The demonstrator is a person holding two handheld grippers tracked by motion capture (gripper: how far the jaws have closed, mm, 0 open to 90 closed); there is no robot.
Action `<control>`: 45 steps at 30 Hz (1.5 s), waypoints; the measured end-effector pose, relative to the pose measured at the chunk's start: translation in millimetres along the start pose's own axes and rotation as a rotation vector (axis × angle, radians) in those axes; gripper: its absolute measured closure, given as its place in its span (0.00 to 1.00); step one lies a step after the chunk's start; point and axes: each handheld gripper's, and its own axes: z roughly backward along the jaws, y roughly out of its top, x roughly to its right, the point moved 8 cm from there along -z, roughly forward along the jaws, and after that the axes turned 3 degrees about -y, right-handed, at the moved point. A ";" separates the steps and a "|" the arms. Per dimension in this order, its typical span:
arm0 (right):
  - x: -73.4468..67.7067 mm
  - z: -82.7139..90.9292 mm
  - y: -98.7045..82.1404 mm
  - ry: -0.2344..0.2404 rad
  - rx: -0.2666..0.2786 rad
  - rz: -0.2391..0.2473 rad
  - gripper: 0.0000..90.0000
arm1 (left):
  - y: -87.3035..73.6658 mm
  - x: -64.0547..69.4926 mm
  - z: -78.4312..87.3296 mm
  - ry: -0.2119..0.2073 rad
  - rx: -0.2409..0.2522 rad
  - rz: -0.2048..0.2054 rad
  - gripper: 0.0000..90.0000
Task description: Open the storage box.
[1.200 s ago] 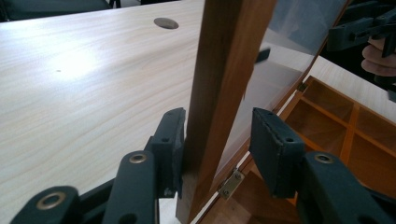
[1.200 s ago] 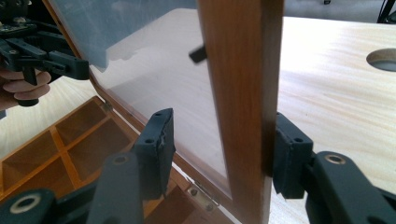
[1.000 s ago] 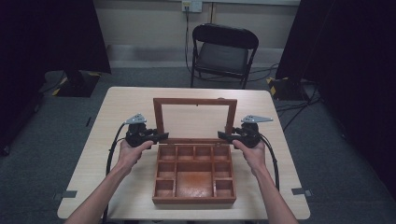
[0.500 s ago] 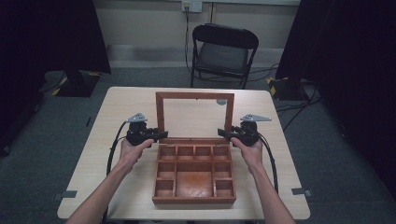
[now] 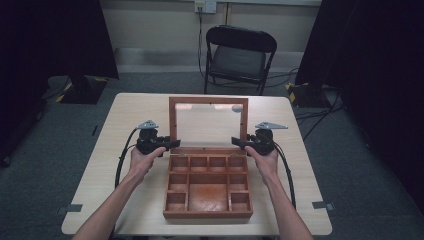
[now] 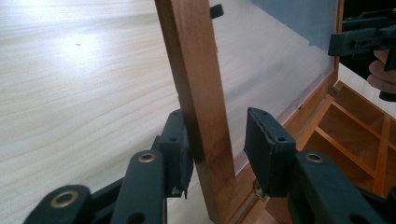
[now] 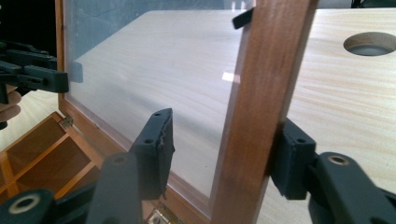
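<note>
Swinging the glazed lid with both grippers

Keep both sides level. The lid (image 5: pixel 208 121) stands nearly upright behind the wooden box (image 5: pixel 208 182). Left gripper (image 6: pixel 217 142) and right gripper (image 7: pixel 224 149) each straddle a side rail, jaws parted, only the outer pad touching; neither clamps the wood

No legible text, label, brand, number or sign in any view. Checked wooden box (image 5: pixel 208 185) and its glass lid (image 5: pixel 208 122), desk (image 5: pixel 115 130), chair (image 5: pixel 240 52), wall outlet (image 5: pixel 205 6): all unmarked, or too small and blurred to read.
</note>
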 end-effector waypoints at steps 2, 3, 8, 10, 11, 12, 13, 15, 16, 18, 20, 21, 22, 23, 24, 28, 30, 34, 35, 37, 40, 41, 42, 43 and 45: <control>0.7 -1.6 -1.1 -0.004 -0.006 -0.002 0.50 | -0.9 -1.9 -0.3 -0.001 -0.010 0.001 0.66; 1.3 -2.4 -1.3 -0.003 -0.007 -0.005 0.50 | -0.5 -2.0 -1.4 -0.006 0.000 0.008 0.66; 2.4 -4.9 -3.4 -0.006 -0.022 -0.011 0.47 | -0.8 -4.3 -3.6 -0.005 -0.012 0.013 0.65; 2.7 -6.5 -4.8 -0.012 -0.035 -0.014 0.44 | -1.7 -5.5 -4.9 -0.001 -0.015 0.019 0.63; 2.8 -7.6 -5.8 -0.015 -0.041 -0.013 0.43 | -2.3 -6.3 -5.4 -0.001 -0.020 0.023 0.63; 3.2 -8.5 -6.9 -0.017 -0.048 -0.018 0.42 | -2.6 -6.9 -6.3 -0.004 -0.018 0.028 0.62; 3.7 -9.3 -7.8 -0.015 -0.053 -0.026 0.42 | -3.3 -7.8 -6.5 -0.001 -0.023 0.033 0.62; 4.8 -10.6 -8.9 -0.013 -0.056 -0.034 0.41 | -4.1 -9.0 -7.5 -0.005 -0.022 0.036 0.61; 5.5 -11.3 -9.2 -0.016 -0.057 -0.035 0.40 | -4.3 -9.4 -7.8 -0.004 -0.023 0.037 0.60; 6.6 -13.0 -10.0 -0.020 -0.063 -0.038 0.39 | -5.1 -11.1 -8.3 0.004 -0.031 0.033 0.59; 7.4 -14.9 -10.9 -0.019 -0.067 -0.044 0.38 | -5.7 -12.1 -8.7 0.002 -0.032 0.039 0.59; 7.5 -15.6 -11.5 -0.019 -0.069 -0.052 0.37 | -6.6 -13.1 -8.4 0.000 -0.037 0.042 0.58; 7.7 -16.3 -11.5 -0.016 -0.066 -0.055 0.37 | -7.3 -13.8 -8.5 -0.006 -0.037 0.046 0.58; 8.1 -17.5 -11.6 -0.018 -0.066 -0.057 0.36 | -7.8 -14.2 -8.3 -0.006 -0.039 0.047 0.58; 8.3 -18.3 -11.7 -0.017 -0.066 -0.058 0.35 | -8.1 -14.7 -8.1 -0.003 -0.041 0.048 0.58; 9.6 -20.2 -13.2 -0.023 -0.072 -0.065 0.33 | -9.5 -15.5 -8.3 -0.005 -0.042 0.062 0.58; 10.2 -21.5 -14.3 -0.029 -0.079 -0.065 0.32 | -10.6 -16.6 -8.4 -0.003 -0.042 0.069 0.58; 12.0 -23.8 -16.2 -0.035 -0.087 -0.061 0.30 | -12.4 -17.4 -8.6 -0.012 -0.037 0.080 0.57; 12.3 -24.2 -16.2 -0.035 -0.087 -0.060 0.30 | -12.5 -17.7 -8.7 -0.010 -0.037 0.079 0.57; 12.6 -24.7 -16.3 -0.039 -0.089 -0.057 0.29 | -12.9 -18.0 -8.3 -0.009 -0.042 0.078 0.57; 12.3 -25.8 -16.0 -0.044 -0.097 -0.060 0.28 | -13.4 -18.0 -7.4 -0.010 -0.044 0.076 0.57; 12.0 -26.3 -15.4 -0.046 -0.101 -0.056 0.27 | -13.7 -17.9 -6.6 -0.010 -0.045 0.075 0.57; 11.6 -27.1 -14.5 -0.049 -0.106 -0.050 0.27 | -13.9 -18.0 -6.0 -0.007 -0.047 0.071 0.57; 11.2 -27.8 -13.9 -0.049 -0.108 -0.048 0.27 | -14.2 -17.7 -5.4 -0.009 -0.047 0.073 0.57; 10.9 -28.9 -13.8 -0.051 -0.108 -0.053 0.26 | -14.7 -18.3 -4.9 -0.008 -0.049 0.077 0.57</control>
